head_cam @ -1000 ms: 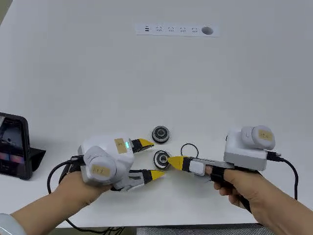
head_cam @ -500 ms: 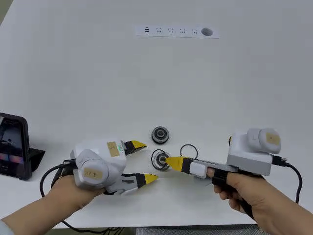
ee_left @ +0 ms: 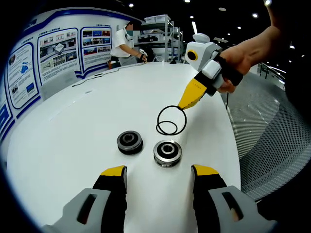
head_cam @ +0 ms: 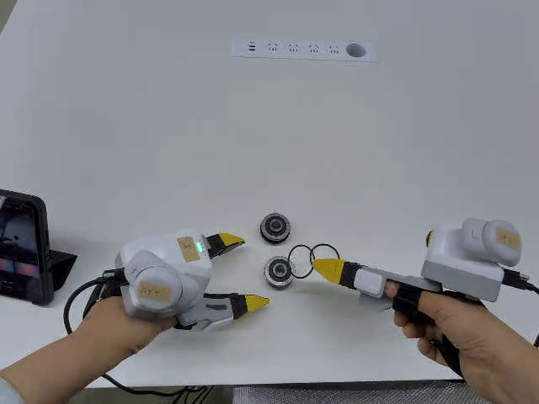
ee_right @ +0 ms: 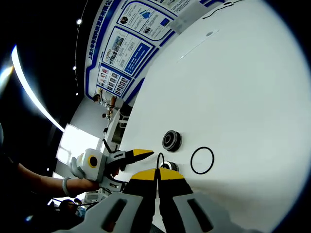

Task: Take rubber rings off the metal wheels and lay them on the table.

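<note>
1. Where the right gripper (head_cam: pixel 318 267) brings its yellow-tipped jaws fully together, they pinch a thin black rubber ring (head_cam: pixel 290 256). In the right gripper view the ring shows edge-on, rising from the seam between the tips.
2. From the left gripper view, that ring hangs as an open loop from the jaw tips. It is over the white table (head_cam: pixel 168 126), just beyond the bare silver metal wheel (head_cam: pixel 279 271). Whether its lower edge touches the tabletop cannot be told.
3. The left gripper (head_cam: pixel 242 270) has its jaws spread wide and grasps nothing. The bare silver metal wheel lies ahead of the gap, apart from both tips.
4. A second black rubber ring (head_cam: pixel 327 246) lies flat on the table just beside the pinched one. In the head view the right gripper's tip covers its near edge.
5. A black-rimmed metal wheel (head_cam: pixel 274 227) sits just beyond the bare one, near it but not touching.
6. Farther out, a black cable (head_cam: pixel 84 299) loops from the left gripper's rear. A dark tablet on a stand (head_cam: pixel 21 248) is at the table's left edge.
7. At the far side of the table lies a long white power strip (head_cam: pixel 303 49), well apart from everything else.
</note>
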The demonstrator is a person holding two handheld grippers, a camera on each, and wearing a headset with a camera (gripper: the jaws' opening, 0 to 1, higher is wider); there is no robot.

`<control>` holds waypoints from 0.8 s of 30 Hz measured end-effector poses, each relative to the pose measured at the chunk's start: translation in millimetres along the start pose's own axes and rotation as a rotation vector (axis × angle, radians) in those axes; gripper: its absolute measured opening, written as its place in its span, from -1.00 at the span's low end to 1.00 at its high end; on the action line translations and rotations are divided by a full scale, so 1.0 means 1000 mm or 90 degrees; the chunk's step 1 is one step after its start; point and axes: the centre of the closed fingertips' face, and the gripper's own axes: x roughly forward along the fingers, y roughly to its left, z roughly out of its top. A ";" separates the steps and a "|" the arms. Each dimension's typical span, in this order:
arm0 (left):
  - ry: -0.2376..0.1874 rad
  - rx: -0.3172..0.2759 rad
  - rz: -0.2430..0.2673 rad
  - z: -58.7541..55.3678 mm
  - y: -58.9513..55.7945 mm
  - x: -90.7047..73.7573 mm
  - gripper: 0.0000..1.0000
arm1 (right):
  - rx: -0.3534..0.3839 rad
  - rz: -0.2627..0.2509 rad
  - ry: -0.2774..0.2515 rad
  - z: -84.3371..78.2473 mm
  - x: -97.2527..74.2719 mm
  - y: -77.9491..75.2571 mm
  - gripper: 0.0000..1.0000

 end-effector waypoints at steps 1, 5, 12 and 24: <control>0.001 -0.003 -0.001 -0.001 0.000 0.000 0.10 | 0.005 -0.006 -0.007 0.003 -0.002 -0.005 -0.96; 0.002 -0.007 0.002 -0.002 0.000 0.000 0.11 | 0.011 -0.030 -0.015 0.009 -0.005 -0.020 -0.96; 0.004 -0.009 0.002 -0.002 0.001 0.000 0.09 | 0.019 -0.056 -0.005 0.008 -0.001 -0.039 -0.96; 0.006 -0.010 0.003 -0.002 0.002 -0.001 0.07 | -0.024 -0.109 0.012 0.005 0.000 -0.058 -0.85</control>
